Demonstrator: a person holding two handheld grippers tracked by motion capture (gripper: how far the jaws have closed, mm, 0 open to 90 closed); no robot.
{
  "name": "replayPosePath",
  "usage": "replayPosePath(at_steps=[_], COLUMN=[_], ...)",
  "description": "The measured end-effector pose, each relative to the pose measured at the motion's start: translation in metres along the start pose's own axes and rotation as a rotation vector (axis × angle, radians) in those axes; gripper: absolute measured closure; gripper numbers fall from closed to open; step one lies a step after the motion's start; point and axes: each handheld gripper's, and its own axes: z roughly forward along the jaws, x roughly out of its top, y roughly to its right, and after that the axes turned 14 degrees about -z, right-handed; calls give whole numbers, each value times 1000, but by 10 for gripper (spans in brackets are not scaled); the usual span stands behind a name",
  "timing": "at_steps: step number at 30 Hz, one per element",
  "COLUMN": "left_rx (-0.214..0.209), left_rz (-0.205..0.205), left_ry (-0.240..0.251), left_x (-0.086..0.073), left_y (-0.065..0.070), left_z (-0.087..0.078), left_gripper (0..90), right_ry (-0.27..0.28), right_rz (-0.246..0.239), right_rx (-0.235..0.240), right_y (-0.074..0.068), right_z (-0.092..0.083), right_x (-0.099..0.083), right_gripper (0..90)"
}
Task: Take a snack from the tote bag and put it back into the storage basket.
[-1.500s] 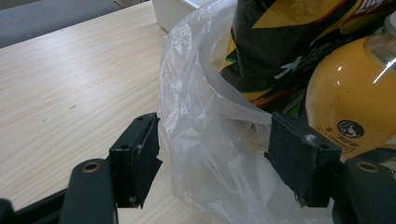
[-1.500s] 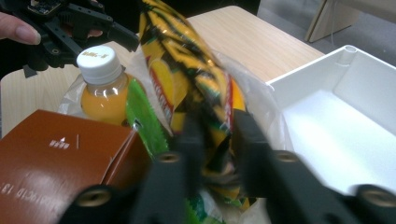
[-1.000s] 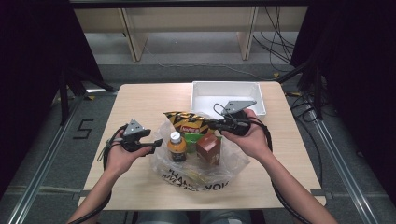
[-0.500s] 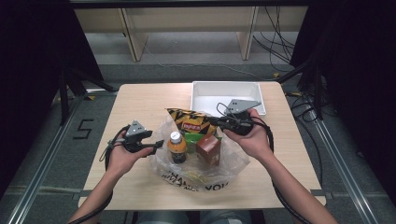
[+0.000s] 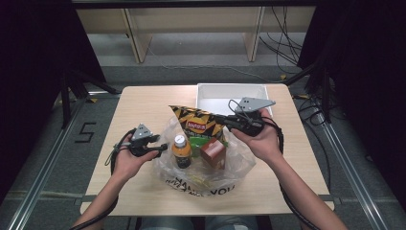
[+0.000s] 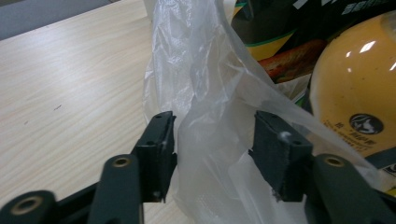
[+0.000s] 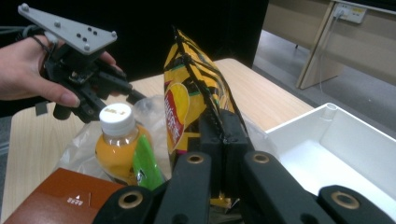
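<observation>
Right hand-held gripper (image 7: 224,140): jaws clamped on the chip bag (image 7: 196,88), pinching one edge only; the bag stands upright, partly lifted out of the plastic bag (image 5: 206,163) at mid-table (image 5: 143,105). Left hand-held gripper (image 6: 212,144): jaws have just been closing, now half shut w/ a fold of the plastic bag between the pads (image 6: 159,140); film not yet pinched.

Risks, as judged:
- Thin edge grip: chip bag may slip or swing, esp. if pulled fast.
- If the left jaws miss the film, the plastic bag rides up w/ the chip bag.
- The bottle (image 5: 181,151) and box (image 5: 213,152) stand just beside the chip bag; drag may tip them.
- The tray (image 5: 210,93) lies close behind; a swinging bag may catch its wall.
</observation>
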Motion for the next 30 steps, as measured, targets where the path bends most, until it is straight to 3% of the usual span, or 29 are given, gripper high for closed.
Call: replayPosePath(at_steps=[2,4,5,9,10,11,12,16,22,23,24,25,28,30], left_rx=[-10,-4,-6,6,7,14,6,27,53,46,55,48,50,49], left_rz=[11,35,26,56,44,66,69,89,83,86,80,96,83,89], left_ry=[4,-4,9,-11,-1,-22,-28,-64,-97,-103,-105,-113,-116,-124], left_x=[0,1,0,1,0,1,1,1,-4,-4,-5,-5,-7,-7], left_y=[1,1,2,4,6,5,6,8,8,7,7,6,7,8], left_z=[1,1,2,2,4,3,4,7,13,14,14,15,17,17], left_gripper=[560,623,653,789,818,845,864,891,894,894,894,894,894,894], right_ry=[11,13,3,16,22,26,26,34,75,82,95,92,113,119], right_rz=[-30,0,8,-7,-2,6,16,22,27,44,20,41,23,49], right_rx=[-11,-9,-7,-4,-10,7,-8,-3,-5,-3,-27,-7,-18,-10], right_y=[3,0,0,2,1,2,1,2,6,6,8,7,9,8], right_z=[-2,-2,-3,-3,-3,-2,-3,-6,-12,-13,-14,-15,-16,-17], right_x=[1,3,4,5,4,4,5,8,16,18,19,21,25,28], right_gripper=[900,900,900,900,900,900,900,900,900,900,900,900,900,900])
